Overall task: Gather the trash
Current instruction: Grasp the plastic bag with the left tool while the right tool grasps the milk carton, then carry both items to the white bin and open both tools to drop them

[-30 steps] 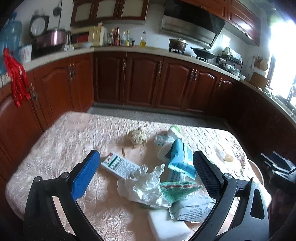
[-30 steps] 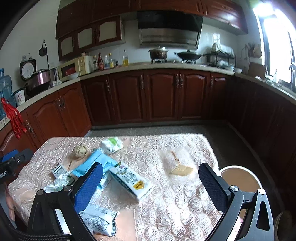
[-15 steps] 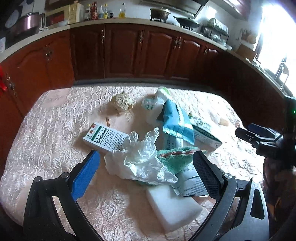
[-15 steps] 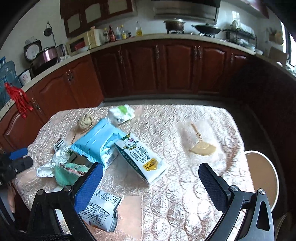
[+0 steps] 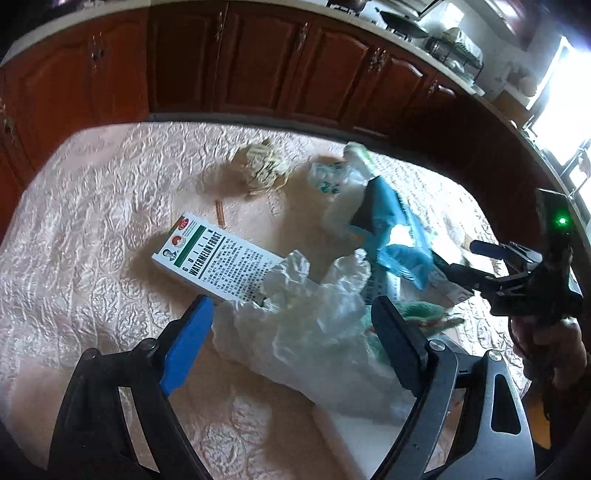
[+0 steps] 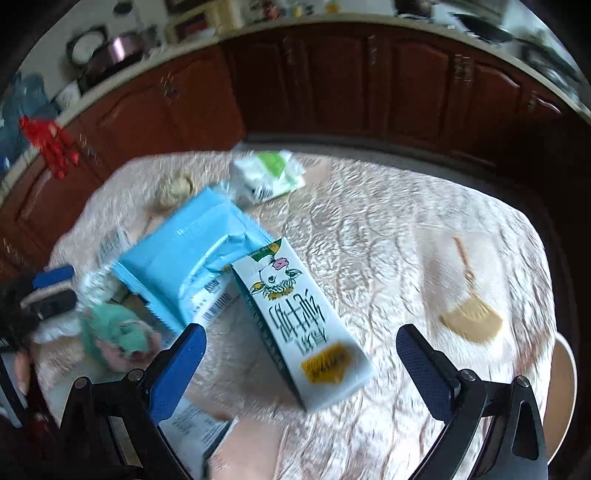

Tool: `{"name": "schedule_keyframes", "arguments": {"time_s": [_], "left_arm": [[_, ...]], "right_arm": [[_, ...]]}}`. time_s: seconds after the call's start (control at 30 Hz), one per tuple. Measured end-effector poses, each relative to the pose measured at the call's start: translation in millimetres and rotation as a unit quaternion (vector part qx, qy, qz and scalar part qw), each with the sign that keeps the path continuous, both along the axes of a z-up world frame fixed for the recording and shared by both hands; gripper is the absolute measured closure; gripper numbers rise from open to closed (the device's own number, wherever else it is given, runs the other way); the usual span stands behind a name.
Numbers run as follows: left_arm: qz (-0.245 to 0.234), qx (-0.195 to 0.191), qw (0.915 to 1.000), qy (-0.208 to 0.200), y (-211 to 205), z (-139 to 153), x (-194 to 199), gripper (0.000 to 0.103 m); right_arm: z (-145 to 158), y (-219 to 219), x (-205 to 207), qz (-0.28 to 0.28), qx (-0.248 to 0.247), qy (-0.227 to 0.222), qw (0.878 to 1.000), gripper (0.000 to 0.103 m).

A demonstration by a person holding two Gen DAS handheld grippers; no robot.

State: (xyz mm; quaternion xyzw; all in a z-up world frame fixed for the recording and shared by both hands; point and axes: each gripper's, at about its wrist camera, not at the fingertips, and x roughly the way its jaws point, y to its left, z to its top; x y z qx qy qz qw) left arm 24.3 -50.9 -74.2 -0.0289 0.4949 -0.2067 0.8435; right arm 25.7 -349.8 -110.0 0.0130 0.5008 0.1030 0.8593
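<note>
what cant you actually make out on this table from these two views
- Left wrist view: the white block runs under the clear plastic bag and behind the left gripper; its shape is unclear.
- Right wrist view: the green crumpled thing is motion-blurred, unidentifiable.
- Right wrist view: the printed packet is half hidden behind a blue finger.

A quilted pink cloth [image 6: 388, 229] covers the desk. Dark red wooden cabinets [image 5: 258, 62] stand behind it under a pale counter [image 6: 295, 22]. A red tassel [image 6: 50, 146] hangs at the left.
</note>
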Motion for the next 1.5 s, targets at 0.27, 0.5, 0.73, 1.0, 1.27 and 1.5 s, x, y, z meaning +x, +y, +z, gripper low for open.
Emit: {"name": "schedule_keyframes", "arguments": {"time_s": [0.27,0.5,0.73,1.0,1.27,1.5], "left_arm": [[-0.018,0.033,0.9992,0.017,-6,-11,3,0.087],[-0.024,-0.006,0.9997,0.002,4,21,-10,0.091],[-0.065,-0.029,0.9963,-0.049,-29,78,-26,0.091],[-0.164,-0.03,0.9849,-0.047,-142,99,-40,0.091],[-0.243,-0.04,0.9693,-0.008,-276,90,-58,0.091],[-0.282,-0.062,0.9568,0.032,-381,68,-69,0.091]], "right_arm": [[-27,7,20,0.031,-0.006,0.032,0.999,0.043],[4,-20,-22,-0.007,0.042,-0.016,0.999,0.05],[29,-57,-67,-0.052,0.061,-0.051,0.996,0.051],[42,-128,-107,-0.133,0.046,-0.071,0.988,0.051],[30,-224,-152,-0.247,0.014,-0.06,0.967,0.052],[-1,-289,-180,-0.325,-0.01,-0.022,0.945,0.052]]}}
